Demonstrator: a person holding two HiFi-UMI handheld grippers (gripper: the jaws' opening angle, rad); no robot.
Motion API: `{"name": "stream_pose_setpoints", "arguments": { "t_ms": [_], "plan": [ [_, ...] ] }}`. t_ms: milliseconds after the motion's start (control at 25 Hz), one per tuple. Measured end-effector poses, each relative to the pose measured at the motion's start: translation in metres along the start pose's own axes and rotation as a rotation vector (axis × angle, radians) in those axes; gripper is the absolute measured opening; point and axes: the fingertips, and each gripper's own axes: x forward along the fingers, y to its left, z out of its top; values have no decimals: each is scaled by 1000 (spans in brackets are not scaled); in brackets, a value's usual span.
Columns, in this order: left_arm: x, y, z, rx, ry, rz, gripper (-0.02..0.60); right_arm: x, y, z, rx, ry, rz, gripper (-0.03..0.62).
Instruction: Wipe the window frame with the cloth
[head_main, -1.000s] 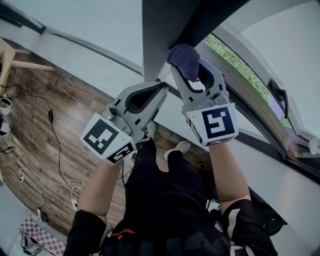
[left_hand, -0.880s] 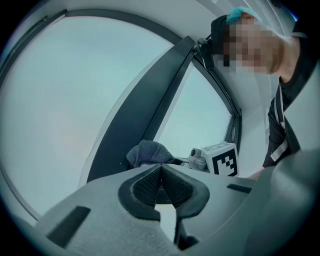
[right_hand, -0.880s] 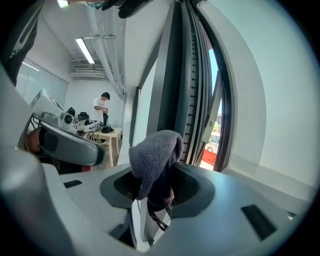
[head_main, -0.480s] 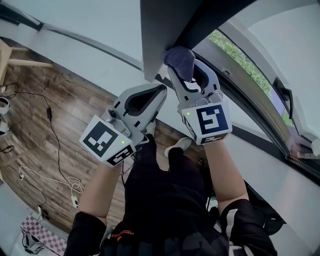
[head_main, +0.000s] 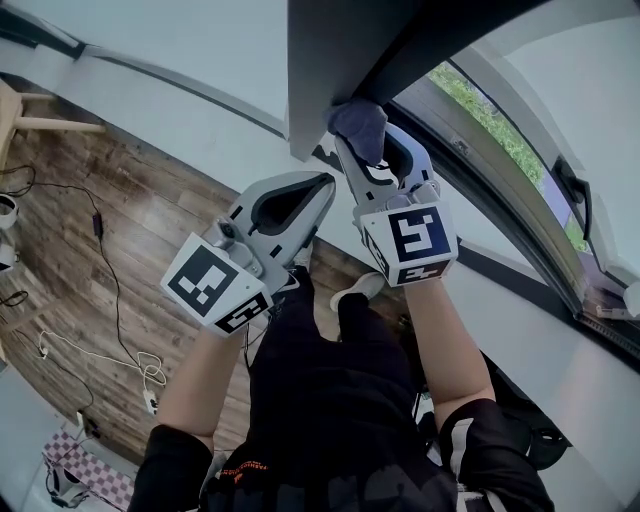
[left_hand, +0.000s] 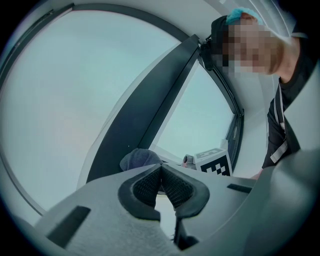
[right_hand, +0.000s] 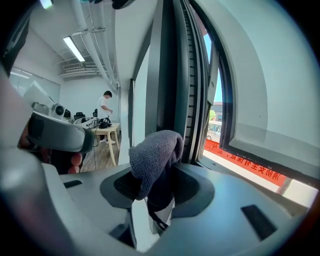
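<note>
Head view: right gripper (head_main: 368, 148) is pinching the cloth (head_main: 360, 120). The wad sits on the jaw tips and touches the lower end of the dark window frame (head_main: 420, 45). The frame's long axis runs up and to the right from the cloth. Left gripper (head_main: 322, 182) is left of the frame and just below the cloth, apart from both.

Left gripper view: jaws pressed together, nothing between them. The cloth (left_hand: 139, 159) shows just past the tips, at the frame's (left_hand: 150, 110) foot. The frame rises up-right from there.

Right gripper view: jaws clamped on the cloth (right_hand: 155, 152), with the bunch sticking out ahead of the pads. The frame (right_hand: 175, 75) is dead ahead, right behind the cloth, upright, with grooves along its length.

My read: the right gripper does the work. The stroke should follow the frame's long axis, away from its lower end, with the cloth kept pressed on. The left gripper is spare.
</note>
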Motion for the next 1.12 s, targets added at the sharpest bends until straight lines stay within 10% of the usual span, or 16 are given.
{"name": "stream_pose_setpoints", "arguments": {
  "t_ms": [600, 1120],
  "plan": [
    [1, -2, 3, 9, 8, -16, 20, 3, 3, -11, 34, 36, -3, 158],
    [15, -46, 68, 119, -41, -49, 20, -70, -19, 90, -11, -162, -31, 158]
  ]
}}
